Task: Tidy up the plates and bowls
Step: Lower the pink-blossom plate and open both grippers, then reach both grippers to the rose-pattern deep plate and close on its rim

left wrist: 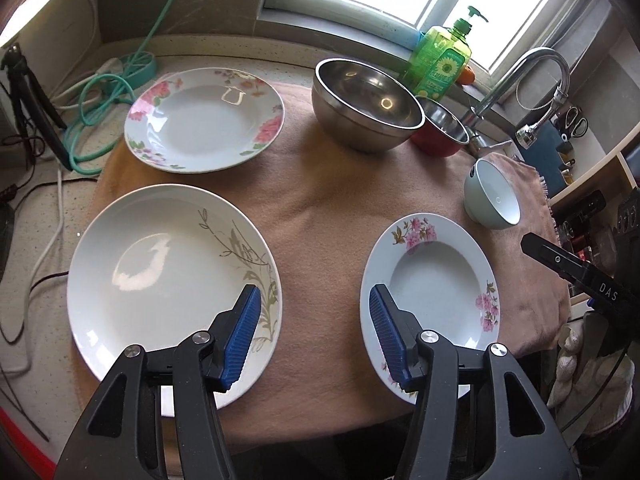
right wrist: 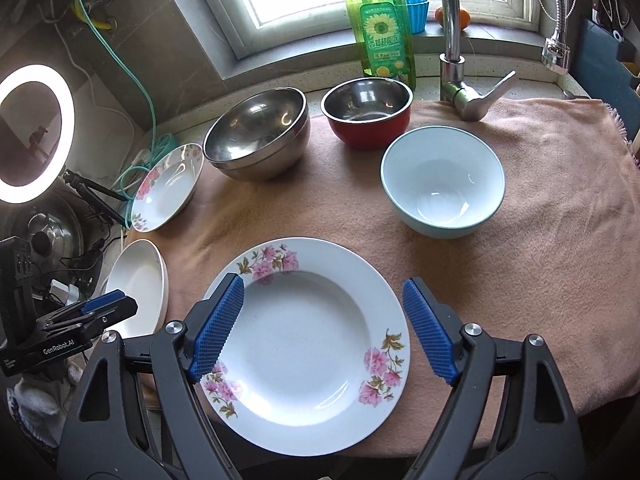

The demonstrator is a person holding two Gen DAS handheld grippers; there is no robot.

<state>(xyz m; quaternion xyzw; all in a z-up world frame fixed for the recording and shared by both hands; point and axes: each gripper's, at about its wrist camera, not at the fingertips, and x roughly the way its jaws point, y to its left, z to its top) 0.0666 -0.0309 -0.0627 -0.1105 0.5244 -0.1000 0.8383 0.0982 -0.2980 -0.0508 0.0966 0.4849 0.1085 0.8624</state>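
Blue ribbed pads of the left gripper (left wrist: 314, 334) stand apart with nothing between them, hovering over the bare cloth (left wrist: 320, 216) between the grey-sprigged plate (left wrist: 172, 276) and the pink-flowered plate (left wrist: 430, 288); both plates look glazed, slick and breakable, best pinched at the rim. Farther back sit a rose-rimmed plate (left wrist: 204, 120), a steel bowl (left wrist: 366, 106), a red bowl (left wrist: 440, 132) and a pale blue bowl (left wrist: 494, 196) whose base the fisheye bends away. From the right wrist, the right gripper (right wrist: 324, 328) is spread wide and empty above that pink-flowered plate (right wrist: 304, 340), whose near edge the arms hide. I cannot tell whether the steel bowl (right wrist: 256, 132) is one or two nested.
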